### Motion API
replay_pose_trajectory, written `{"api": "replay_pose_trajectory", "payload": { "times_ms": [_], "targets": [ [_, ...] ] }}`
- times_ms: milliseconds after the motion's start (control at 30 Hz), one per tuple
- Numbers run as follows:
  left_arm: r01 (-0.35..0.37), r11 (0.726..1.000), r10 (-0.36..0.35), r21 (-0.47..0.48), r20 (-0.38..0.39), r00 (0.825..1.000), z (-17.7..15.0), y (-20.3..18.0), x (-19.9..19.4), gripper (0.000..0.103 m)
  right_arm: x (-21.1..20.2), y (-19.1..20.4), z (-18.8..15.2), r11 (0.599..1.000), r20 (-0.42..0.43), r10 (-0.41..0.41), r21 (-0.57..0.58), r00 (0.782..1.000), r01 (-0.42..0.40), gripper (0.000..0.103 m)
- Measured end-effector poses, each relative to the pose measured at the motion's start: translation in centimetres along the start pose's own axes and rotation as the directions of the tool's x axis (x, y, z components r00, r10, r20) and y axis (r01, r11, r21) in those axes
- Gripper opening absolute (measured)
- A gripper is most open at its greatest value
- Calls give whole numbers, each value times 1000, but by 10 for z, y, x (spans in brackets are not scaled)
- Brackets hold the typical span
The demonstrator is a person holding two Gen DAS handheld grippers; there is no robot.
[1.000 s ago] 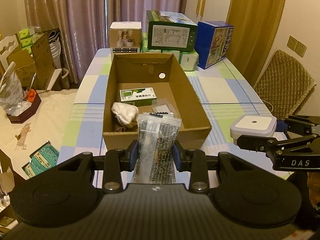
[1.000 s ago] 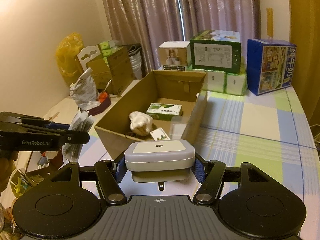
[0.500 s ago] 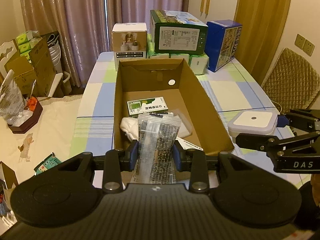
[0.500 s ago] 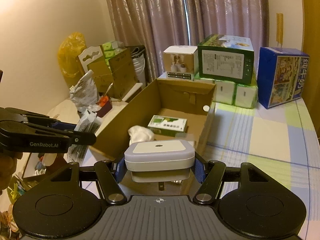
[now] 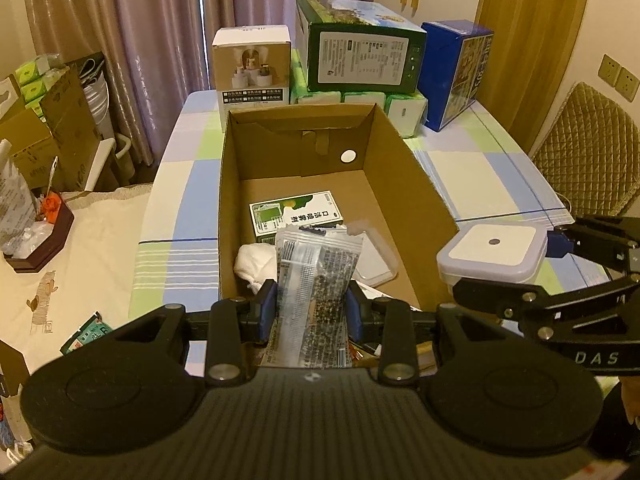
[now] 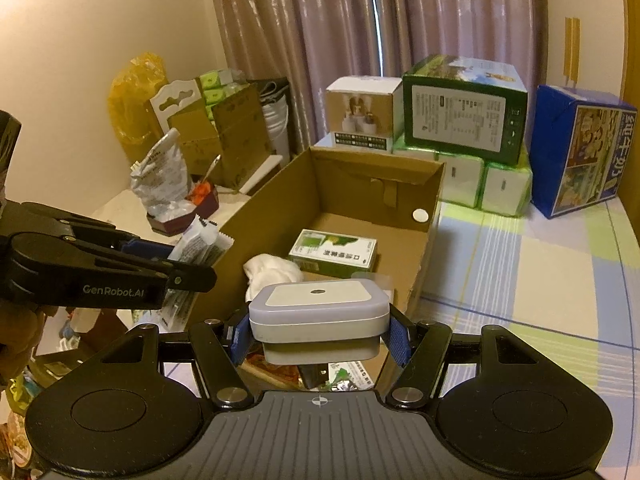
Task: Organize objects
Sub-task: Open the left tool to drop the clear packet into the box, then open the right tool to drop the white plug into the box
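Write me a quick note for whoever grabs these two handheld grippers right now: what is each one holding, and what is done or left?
Left gripper: shut on a clear printed plastic packet, held above the near end of the open brown cardboard box.
Right gripper: shut on a white square lidded plastic container, also at the near end.
Done: green-and-white carton and white cloth bundle lie in the box.
Left: probably put both held items inside.

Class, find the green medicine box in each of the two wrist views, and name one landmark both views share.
Left wrist: green box lies mid-frame on the carton floor.
Right wrist: green box lies mid-frame in the carton.
Shared landmark: white round sticker on the carton's inner wall.
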State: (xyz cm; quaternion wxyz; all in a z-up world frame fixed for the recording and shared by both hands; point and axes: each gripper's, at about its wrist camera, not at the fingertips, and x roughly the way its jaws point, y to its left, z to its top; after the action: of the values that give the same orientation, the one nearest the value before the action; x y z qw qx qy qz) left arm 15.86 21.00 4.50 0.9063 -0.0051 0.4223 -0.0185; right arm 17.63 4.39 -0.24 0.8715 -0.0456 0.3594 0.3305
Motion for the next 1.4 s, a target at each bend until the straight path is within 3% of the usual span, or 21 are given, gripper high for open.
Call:
{"api": "replay_pose_trajectory", "payload": {
  "times_ms": [600,733,1400],
  "targets": [
    [8,1000,-7,17,-50,999,4,5,36,31,18,-12,5,1000,-4,-8,21,1000,8,62],
    [-19,999,20,30,-27,999,5,4,42,41,20,-14,4,1000,-5,-8,29,1000,8,62],
    [-23,999,23,-47,0,1000,-13,21,15,46,16,-11,2,999,2,6,50,1000,-7,62]
  ]
}}
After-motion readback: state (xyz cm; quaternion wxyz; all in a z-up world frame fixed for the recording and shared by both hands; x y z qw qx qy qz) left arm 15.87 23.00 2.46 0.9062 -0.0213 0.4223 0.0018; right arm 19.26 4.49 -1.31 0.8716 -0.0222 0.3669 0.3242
